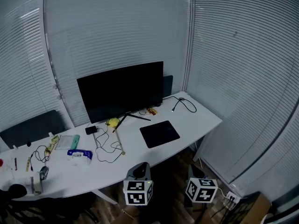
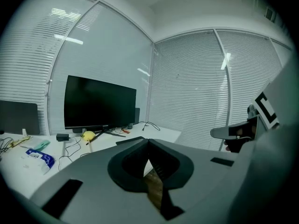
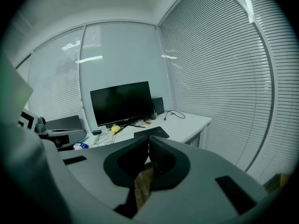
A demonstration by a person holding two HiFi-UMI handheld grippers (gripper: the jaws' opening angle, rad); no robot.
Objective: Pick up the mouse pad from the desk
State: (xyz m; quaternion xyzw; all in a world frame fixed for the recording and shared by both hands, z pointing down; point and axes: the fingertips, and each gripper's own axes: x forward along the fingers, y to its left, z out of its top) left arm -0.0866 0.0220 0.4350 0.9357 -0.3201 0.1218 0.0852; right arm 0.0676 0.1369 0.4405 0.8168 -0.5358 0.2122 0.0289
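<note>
Mouse pad: a black rectangular mouse pad [image 1: 160, 134] lies flat on the white bench [image 1: 205, 120], right of the middle and close to the near edge.
Grippers' place: both are held off the near side of the bench, well apart from the mouse pad and pointing toward it.
Left gripper: the left gripper [image 2: 148, 142] has its jaws together, with nothing between them.
Right gripper: the right gripper [image 3: 148, 138] also has its jaws together and holds nothing.
Behind the pad: a dark monitor [image 1: 122, 91] stands at the far side, its stand just left of the pad, with a small yellow object [image 1: 112, 122] at its foot.
Right end: a black cable [image 1: 184, 104] lies looped at the far right.
Left of the pad: a thin cable [image 1: 108, 146] trails over the bench; farther left are a blue and white packet [image 1: 79, 156] and a green item [image 1: 74, 142].
Surroundings: closed blinds [image 1: 243, 78] cover the walls.
</note>
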